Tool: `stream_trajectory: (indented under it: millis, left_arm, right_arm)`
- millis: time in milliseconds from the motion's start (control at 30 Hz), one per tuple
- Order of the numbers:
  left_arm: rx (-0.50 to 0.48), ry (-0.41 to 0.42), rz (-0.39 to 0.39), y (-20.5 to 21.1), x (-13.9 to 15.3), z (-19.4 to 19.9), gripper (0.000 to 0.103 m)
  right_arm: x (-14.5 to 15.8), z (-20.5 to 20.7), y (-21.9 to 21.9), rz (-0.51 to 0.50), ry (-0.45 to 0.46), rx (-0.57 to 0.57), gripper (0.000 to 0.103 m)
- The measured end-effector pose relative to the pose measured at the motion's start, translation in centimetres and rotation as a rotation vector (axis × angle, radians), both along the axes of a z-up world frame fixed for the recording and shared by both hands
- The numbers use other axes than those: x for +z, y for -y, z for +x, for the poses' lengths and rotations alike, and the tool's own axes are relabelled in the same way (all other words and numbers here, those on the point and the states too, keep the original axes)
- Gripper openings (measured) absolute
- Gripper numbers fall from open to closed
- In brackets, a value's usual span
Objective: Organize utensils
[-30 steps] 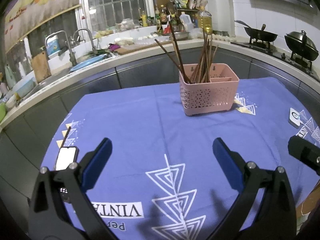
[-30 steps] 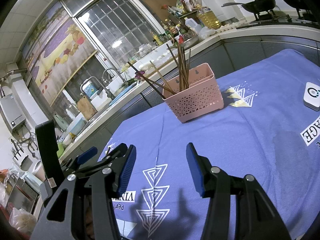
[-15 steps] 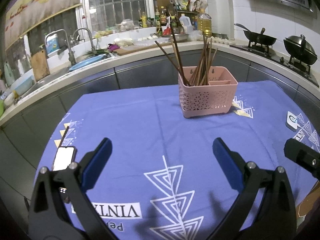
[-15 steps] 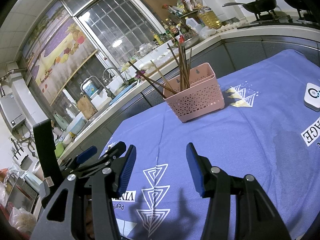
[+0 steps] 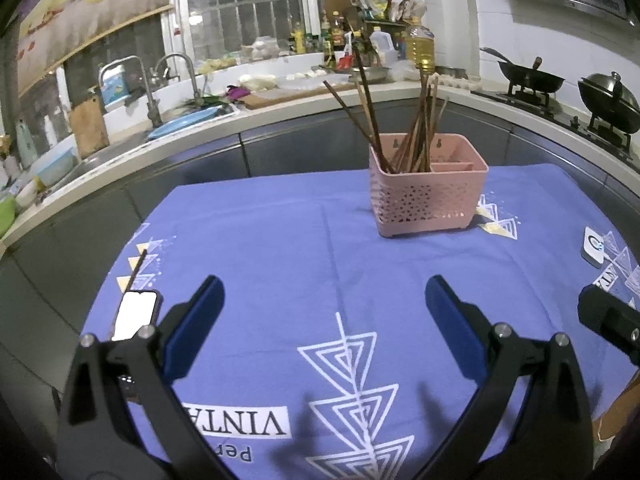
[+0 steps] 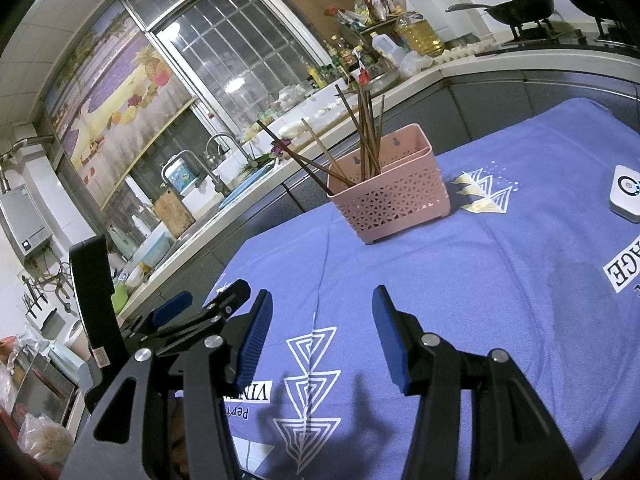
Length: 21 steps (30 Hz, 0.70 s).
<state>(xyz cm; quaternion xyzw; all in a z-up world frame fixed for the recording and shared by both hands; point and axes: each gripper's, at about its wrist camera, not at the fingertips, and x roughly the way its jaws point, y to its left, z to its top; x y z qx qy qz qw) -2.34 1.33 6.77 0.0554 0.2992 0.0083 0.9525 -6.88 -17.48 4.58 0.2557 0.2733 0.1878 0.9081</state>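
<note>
Left wrist view: the left gripper [image 5: 324,300] has its blue fingers [image 5: 196,322] spread wide, nothing between them, above the blue cloth [image 5: 280,248]. The pink basket [image 5: 428,196] stands ahead, nearer the right finger, well apart, with the chopsticks [image 5: 404,132] upright and leaning in its left compartment. One loose chopstick [image 5: 136,270] lies outside the left finger, touching a phone [image 5: 134,320]. A white device [image 5: 596,246] lies outside the right finger.

Right wrist view: the right gripper [image 6: 320,320] has its fingers [image 6: 254,338] apart and empty. The basket [image 6: 392,196] stands ahead, well apart.
</note>
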Motion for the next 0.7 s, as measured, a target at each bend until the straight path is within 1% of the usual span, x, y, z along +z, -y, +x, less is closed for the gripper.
stream_trajectory:
  millis: [267,533,700]
  left_arm:
    - [-0.004,0.020,0.020,0.38,0.11,-0.50,0.097]
    - [-0.008,0.028,0.001,0.21,0.35,-0.70,0.097]
    - [-0.008,0.020,0.005,0.25,0.27,-0.60,0.097]
  right_arm:
    - [0.10,0.00,0.00,0.000,0.000,-0.001,0.053]
    - [0.16,0.03,0.03,0.000,-0.001,0.000,0.053]
    - [0.19,-0.08,-0.11,0.001,-0.003,0.000,0.053]
